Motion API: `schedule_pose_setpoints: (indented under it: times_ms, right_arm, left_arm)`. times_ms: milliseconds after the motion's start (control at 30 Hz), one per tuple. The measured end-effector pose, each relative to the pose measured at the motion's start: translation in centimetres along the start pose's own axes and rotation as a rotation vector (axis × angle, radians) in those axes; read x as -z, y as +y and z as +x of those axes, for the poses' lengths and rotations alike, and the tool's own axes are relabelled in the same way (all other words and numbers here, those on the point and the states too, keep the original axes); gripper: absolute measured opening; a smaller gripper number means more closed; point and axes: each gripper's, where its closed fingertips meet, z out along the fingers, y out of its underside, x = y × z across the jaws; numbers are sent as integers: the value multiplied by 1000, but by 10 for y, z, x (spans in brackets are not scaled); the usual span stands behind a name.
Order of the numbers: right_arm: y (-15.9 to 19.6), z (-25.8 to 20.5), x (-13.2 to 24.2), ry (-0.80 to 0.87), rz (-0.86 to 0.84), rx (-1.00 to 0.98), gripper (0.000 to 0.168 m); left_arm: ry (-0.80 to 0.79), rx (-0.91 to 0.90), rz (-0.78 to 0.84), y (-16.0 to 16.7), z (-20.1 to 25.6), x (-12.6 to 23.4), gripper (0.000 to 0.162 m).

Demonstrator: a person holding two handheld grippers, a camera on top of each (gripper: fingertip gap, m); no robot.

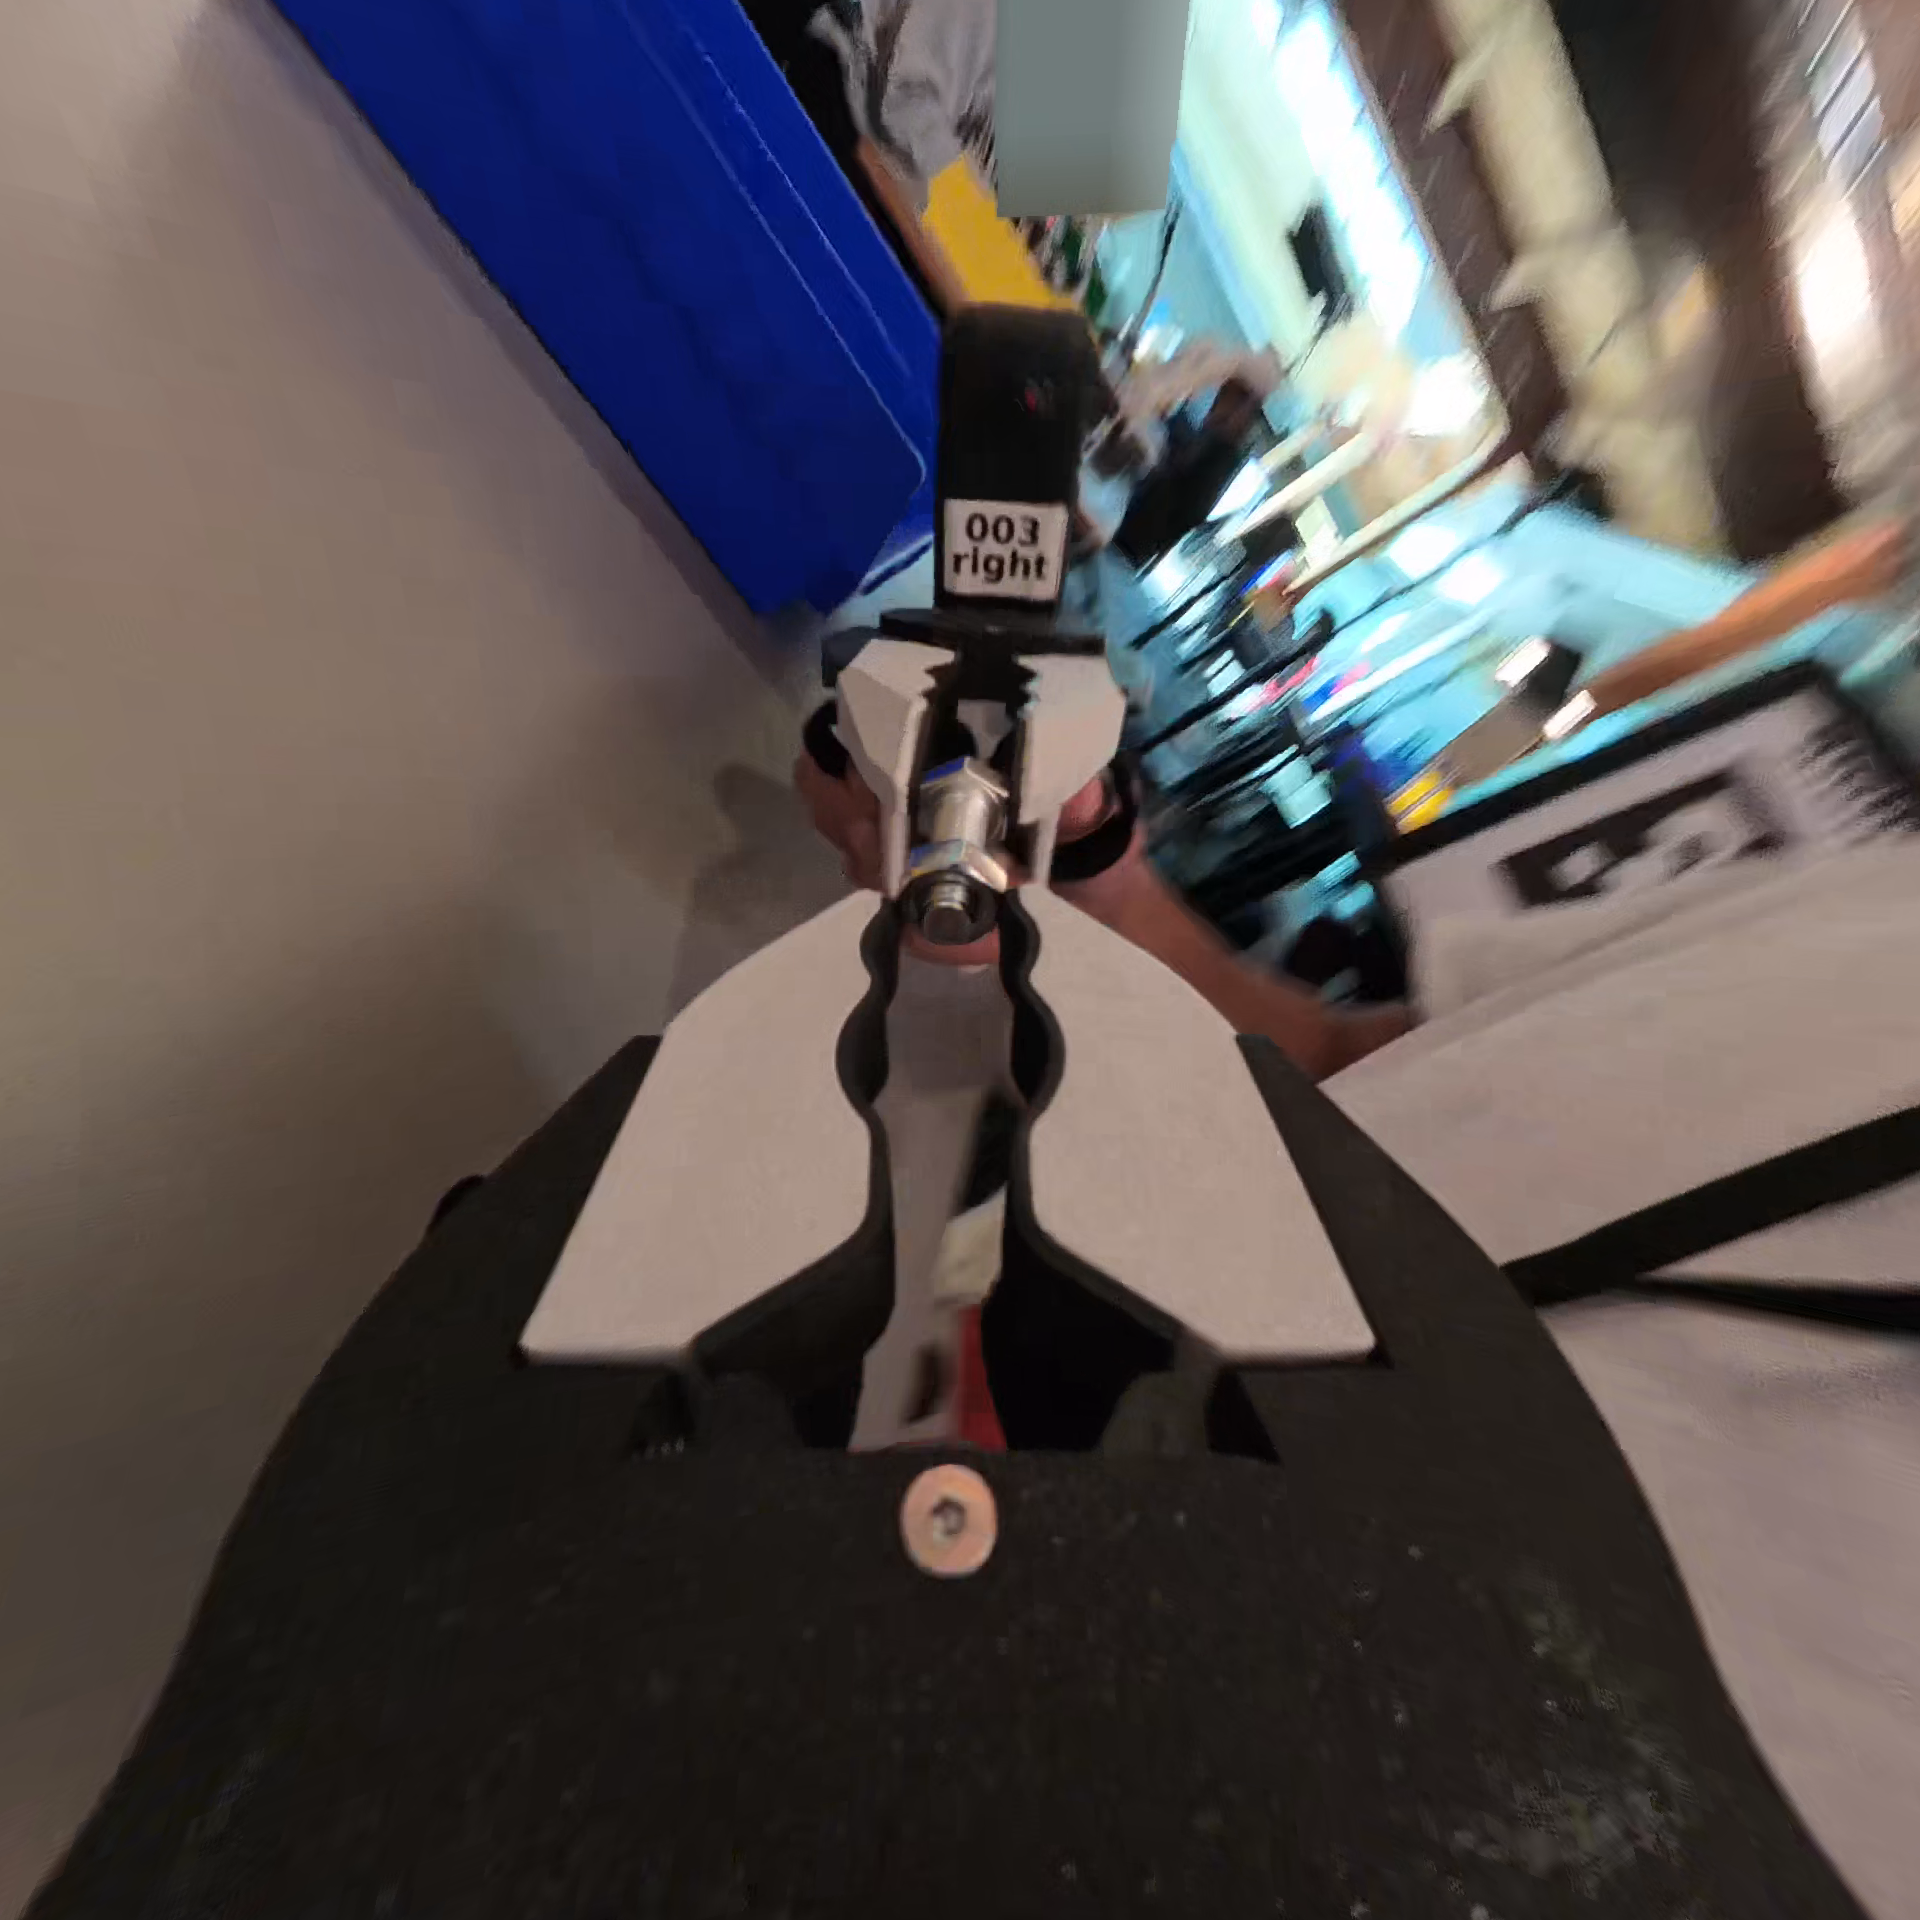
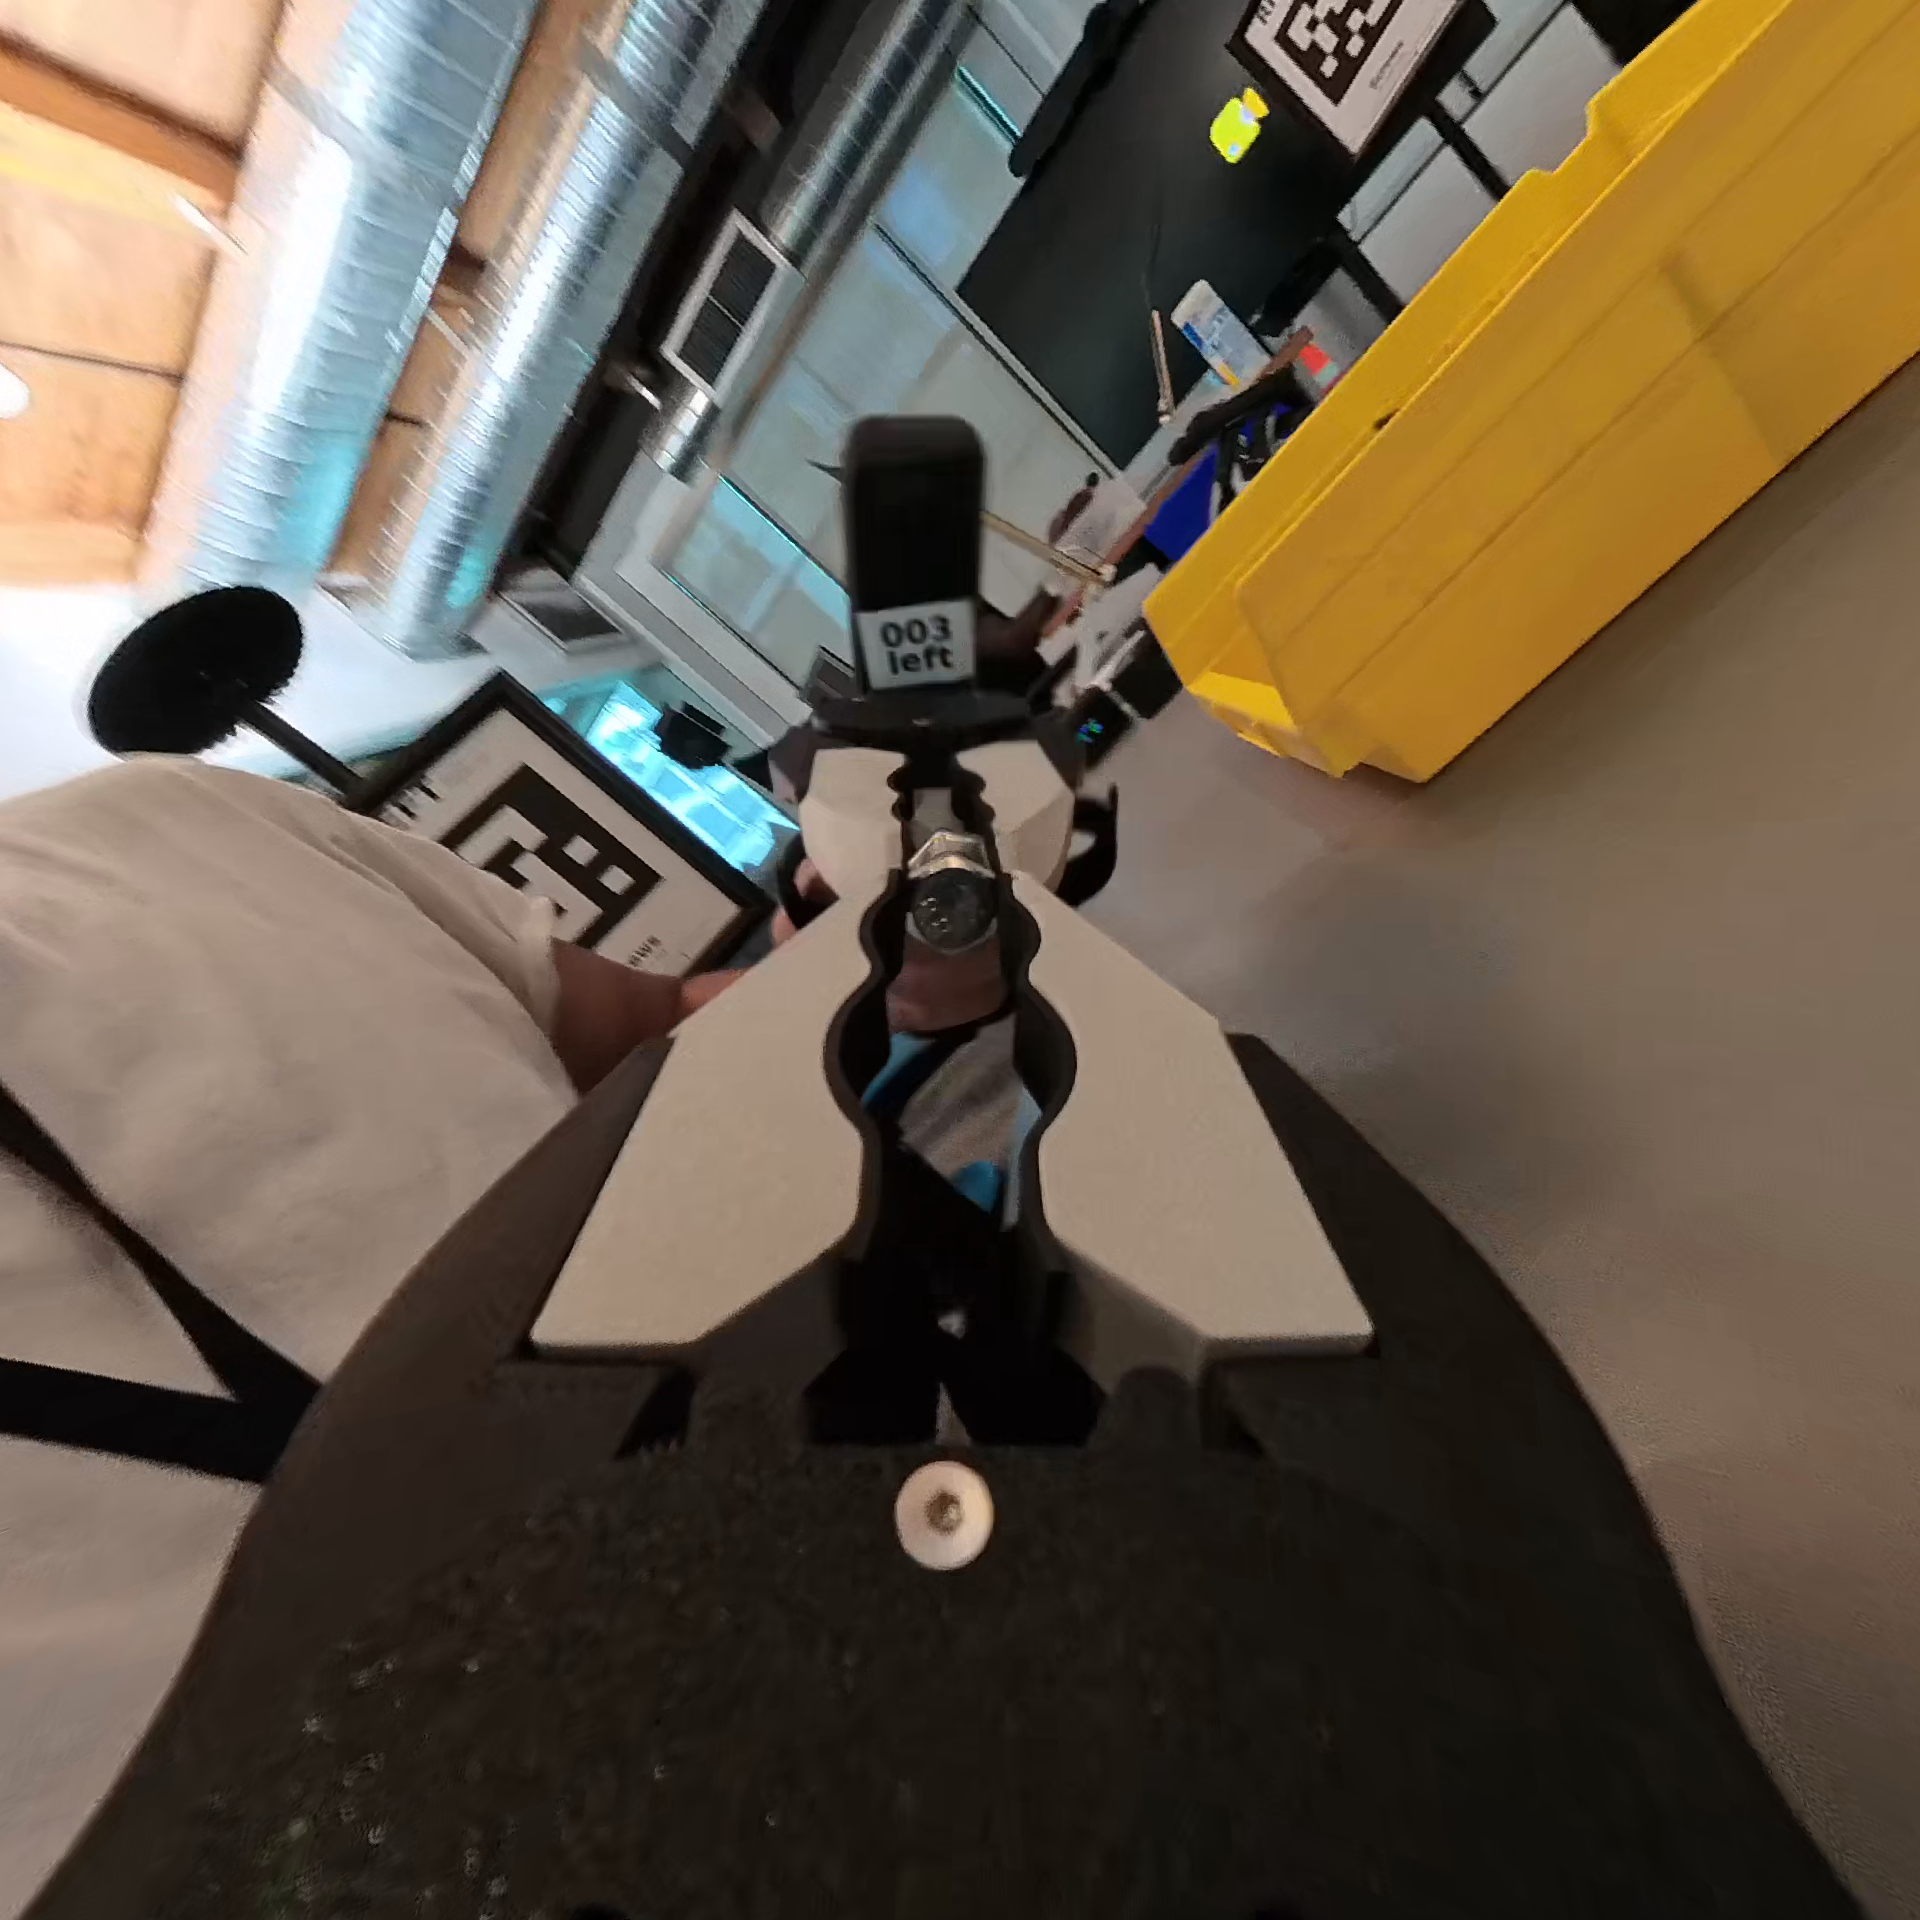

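A steel bolt [image 1: 954,831] with a nut on its thread spans between my two grippers, which face each other tip to tip above a grey table [image 1: 260,831]. My left gripper [image 1: 943,923] is shut on the bolt's threaded end. The right gripper [image 1: 971,727] shows beyond it, holding the far end. In the right wrist view my right gripper [image 2: 948,916] is shut on the bolt's [image 2: 945,912] hex head. The left gripper [image 2: 935,805] closes on the bolt behind it. A hand [image 1: 831,821] is wrapped around the far gripper.
A blue bin [image 1: 623,260] stands on the table to the left. A yellow bin [image 2: 1558,416] stands to the right in the right wrist view. A person's pale shirt [image 2: 208,987] with a black strap is close by. Framed black-and-white marker boards [image 2: 561,852] stand behind.
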Motion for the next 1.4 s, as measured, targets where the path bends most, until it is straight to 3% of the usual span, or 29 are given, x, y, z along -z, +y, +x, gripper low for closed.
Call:
schedule_pose_setpoints:
  times_ms: [200, 333, 400, 433, 500, 600, 667, 700, 800, 867, 1000, 1200, 1400]
  right_arm:
    - [-8, 1, 5, -89, 79, -172, 16]
    - [-10, 0, 7, -106, 88, -189, 15]
    - [-8, 0, 6, -101, 82, -188, 16]
    - [-7, 3, 5, -87, 77, -185, 16]
    - [-6, 7, 5, -54, 68, -169, 16]
    - [-14, 6, 10, -29, 101, -106, 16]
    - [-17, 9, 14, 33, 95, -21, 16]
    - [-18, 12, 15, 85, 81, 39, 16]
    - [-14, 18, 17, 215, 3, 238, 17]
    - [-10, 15, 14, 244, -43, 360, 17]
    - [-1, 2, 6, 241, -117, 564, 17]
    - [3, -2, 1, 253, -131, 642, 17]
    - [-1, -4, 3, 272, -114, 691, 17]
  left_arm:
    - [-445, -1045, -309, -16, -13, 2, 17]
    - [-643, -1771, -475, -31, -19, 4, 15]
    - [-701, -2008, -524, -37, -22, 5, 15]
    - [-708, -2042, -550, -38, -24, 5, 15]
    - [-692, -1957, -613, -32, -33, 7, 16]
    - [-685, -1610, -615, -22, -50, 14, 41]
    - [-653, -1178, -551, -9, -59, 17, 58]
    - [-590, -903, -512, 1, -60, 16, 57]
    - [-176, -114, -291, 5, -22, 4, 53]
    - [12, 208, -125, -16, -8, 7, 48]
    - [148, 437, -56, -28, 0, 9, 46]
    - [198, 483, -97, -22, 6, 3, 45]
    - [232, 519, -132, -13, 8, 0, 28]
